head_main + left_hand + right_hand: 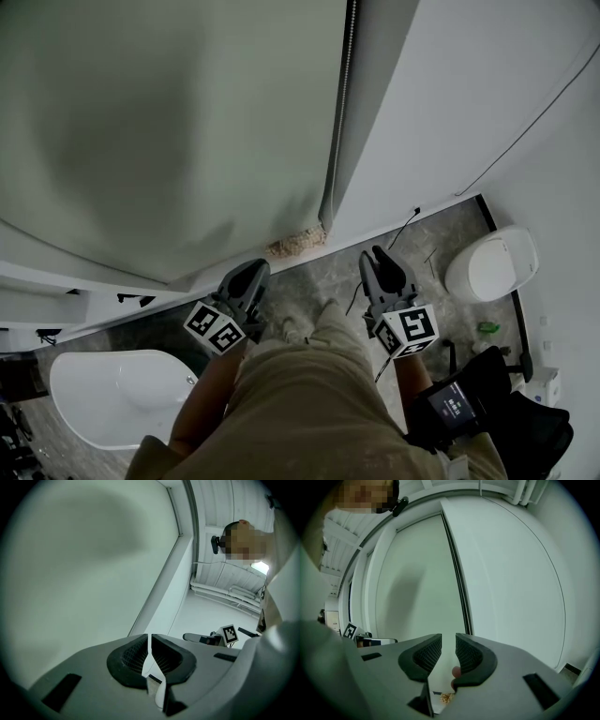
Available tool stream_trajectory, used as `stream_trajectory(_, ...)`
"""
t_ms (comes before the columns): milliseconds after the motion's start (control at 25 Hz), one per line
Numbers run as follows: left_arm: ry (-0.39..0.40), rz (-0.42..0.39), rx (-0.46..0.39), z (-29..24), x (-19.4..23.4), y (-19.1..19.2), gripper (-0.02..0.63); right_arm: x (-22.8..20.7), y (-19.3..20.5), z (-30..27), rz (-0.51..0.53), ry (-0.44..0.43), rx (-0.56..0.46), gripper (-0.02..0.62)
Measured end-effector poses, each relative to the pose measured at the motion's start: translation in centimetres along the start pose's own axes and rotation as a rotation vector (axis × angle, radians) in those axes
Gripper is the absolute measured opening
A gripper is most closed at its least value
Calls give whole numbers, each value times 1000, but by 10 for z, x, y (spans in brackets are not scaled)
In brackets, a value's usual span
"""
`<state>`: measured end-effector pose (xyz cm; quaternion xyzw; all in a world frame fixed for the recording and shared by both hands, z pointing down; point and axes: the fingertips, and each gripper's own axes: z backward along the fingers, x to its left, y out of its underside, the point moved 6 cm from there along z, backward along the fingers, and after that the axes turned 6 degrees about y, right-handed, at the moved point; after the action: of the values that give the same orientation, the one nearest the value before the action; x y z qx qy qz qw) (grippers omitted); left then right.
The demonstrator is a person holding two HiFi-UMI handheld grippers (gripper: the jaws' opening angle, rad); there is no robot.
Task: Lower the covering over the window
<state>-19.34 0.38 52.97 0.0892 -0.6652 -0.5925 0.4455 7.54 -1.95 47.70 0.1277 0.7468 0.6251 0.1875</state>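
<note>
The roller blind (169, 122) is down over the window. It fills the left part of the wall, and its bottom edge hangs close to the white ledge (56, 281). Its pull chain (341, 103) runs down the blind's right edge, next to the bare white wall (450, 94).

The L gripper (253, 272) is low, in front of the blind's bottom right corner. Its jaws are pressed together w/ nothing in them (only a thin slit shows between the pads (133, 656)). The R gripper (380, 258) is just beside it, in front of the wall. It is near the chain's lower end but apart from it. Its jaws stand apart w/ a clear gap, and nothing is gripped between them.

Both grippers point about level at the wall. The person's tan trousers (309, 394) fill the bottom middle of the head view.

On the grey floor (441, 234):
- a white toilet (492, 264) at the right edge, by the wall
- a white tub (112, 394) at the bottom left corner
- a small crumbly brown patch (295, 242) at the foot of the wall, under the chain
</note>
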Motion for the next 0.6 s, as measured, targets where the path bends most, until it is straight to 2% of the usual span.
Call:
stream_trajectory(360,-65,-20,-6,-72,-18,-9,20,-59,-30,-31,-1,-96,1,97)
stream_trajectory(600,-83,-33,5,-141,-6,-6,20,-104,-41,-69,12,-155,-3,97)
